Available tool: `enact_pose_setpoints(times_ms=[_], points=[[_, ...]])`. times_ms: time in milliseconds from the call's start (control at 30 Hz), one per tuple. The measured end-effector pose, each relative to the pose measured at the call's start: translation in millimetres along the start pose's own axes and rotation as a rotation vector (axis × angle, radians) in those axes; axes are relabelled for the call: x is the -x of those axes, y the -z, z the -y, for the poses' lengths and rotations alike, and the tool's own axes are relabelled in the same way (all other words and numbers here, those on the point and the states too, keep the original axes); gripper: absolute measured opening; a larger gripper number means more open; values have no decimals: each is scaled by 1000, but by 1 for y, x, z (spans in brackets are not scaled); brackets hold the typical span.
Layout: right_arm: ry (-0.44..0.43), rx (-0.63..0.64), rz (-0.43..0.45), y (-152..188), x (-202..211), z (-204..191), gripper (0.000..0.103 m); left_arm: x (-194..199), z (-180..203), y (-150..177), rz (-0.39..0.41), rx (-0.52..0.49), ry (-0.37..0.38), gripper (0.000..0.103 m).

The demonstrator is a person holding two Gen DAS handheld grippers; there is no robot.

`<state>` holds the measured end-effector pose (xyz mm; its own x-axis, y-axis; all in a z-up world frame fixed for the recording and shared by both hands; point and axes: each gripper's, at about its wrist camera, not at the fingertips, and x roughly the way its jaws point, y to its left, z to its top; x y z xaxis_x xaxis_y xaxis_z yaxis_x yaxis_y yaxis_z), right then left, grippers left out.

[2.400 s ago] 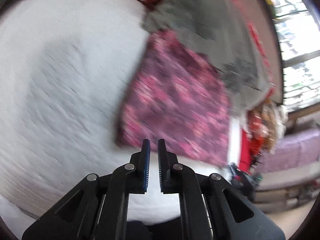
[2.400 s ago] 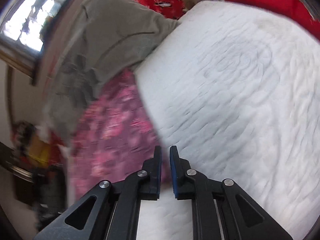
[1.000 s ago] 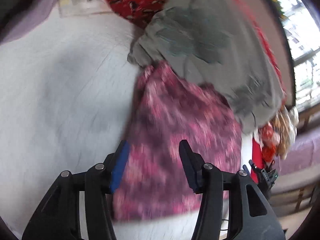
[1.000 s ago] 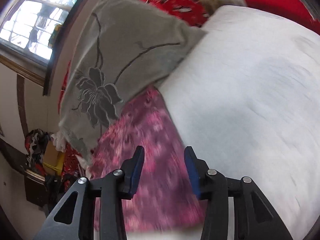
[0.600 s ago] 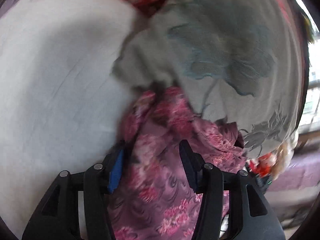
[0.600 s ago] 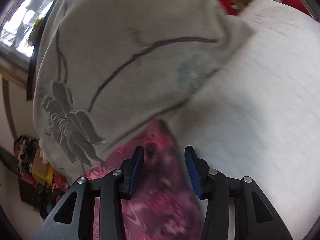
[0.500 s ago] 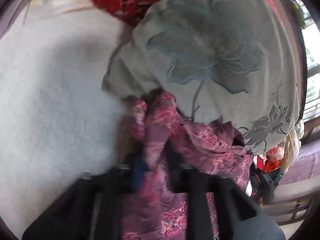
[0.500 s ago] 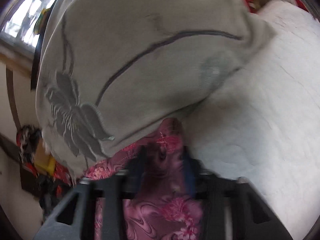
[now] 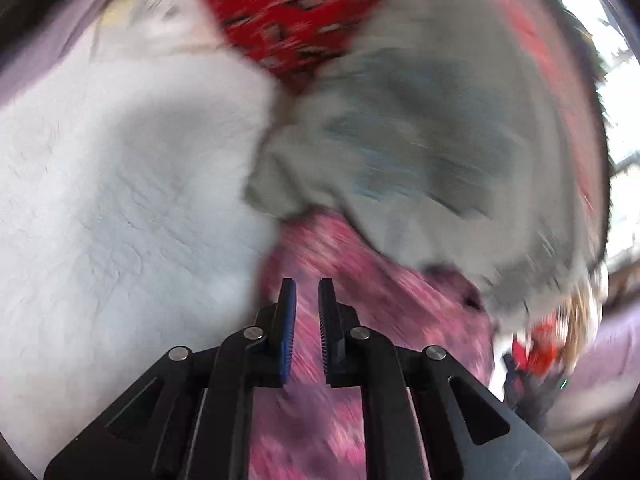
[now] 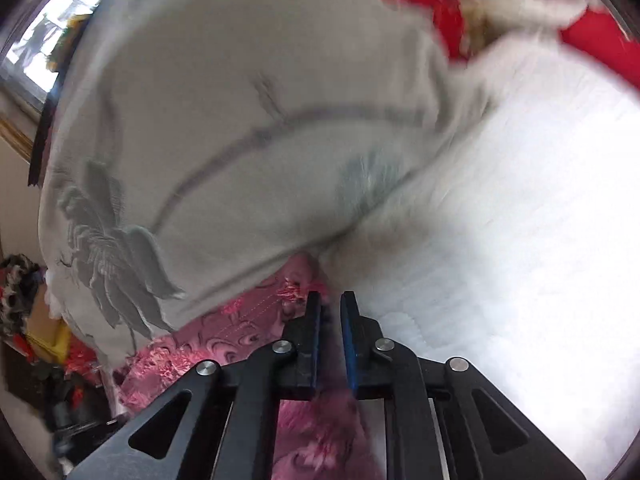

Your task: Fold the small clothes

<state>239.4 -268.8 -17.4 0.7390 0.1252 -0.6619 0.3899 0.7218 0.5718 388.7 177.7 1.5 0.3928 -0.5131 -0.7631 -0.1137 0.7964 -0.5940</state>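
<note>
A pink floral garment [image 9: 360, 280] lies on the white quilted mattress [image 9: 120, 200], its far edge tucked under a grey flower-print cloth [image 9: 420, 160]. My left gripper [image 9: 307, 284] is shut on the garment's left far corner, with pink cloth showing in the narrow gap. In the right wrist view the same pink garment [image 10: 224, 340] runs under the grey cloth [image 10: 240, 140]. My right gripper [image 10: 330, 296] pinches its right far edge. Its jaws are opening slightly, with pink cloth still between them. Both views are blurred.
Red patterned bedding [image 9: 288, 12] lies beyond the grey cloth. The white mattress [image 10: 500, 240] spreads to the right of the right gripper. A bright window [image 10: 48, 40] is at the bed's far side, and cluttered items [image 10: 24, 320] sit low beside the bed.
Both grippers went from wide open over the pink garment to narrow on its far edge by the grey cloth. The garment's bunched edge has since flattened as the views shifted.
</note>
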Motion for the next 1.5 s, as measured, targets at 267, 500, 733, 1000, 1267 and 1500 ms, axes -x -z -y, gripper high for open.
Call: enact_pose_setpoints(times_ms=[267,500,733,1000,1267,1500], points=[[19,318,-190,73,-20,-56,27,-35,35,76,-110,-156,-147,20],[-45,352,-150,95,48,-67,38,10,37,120,-113,-105,-83,46],[74,403,-260,138,57,-56,42,10,43,150,-180,-107,-163,51],[99,308,-204,142,95,-3,36,17,35,178,-166,-126,-200,61],[95,151,-208,127,101,33,13,0,52,187,-178,-147,-239,72],[91,179,-133,133,115,39,7,-11,70,198,-174,-236,-285,83]])
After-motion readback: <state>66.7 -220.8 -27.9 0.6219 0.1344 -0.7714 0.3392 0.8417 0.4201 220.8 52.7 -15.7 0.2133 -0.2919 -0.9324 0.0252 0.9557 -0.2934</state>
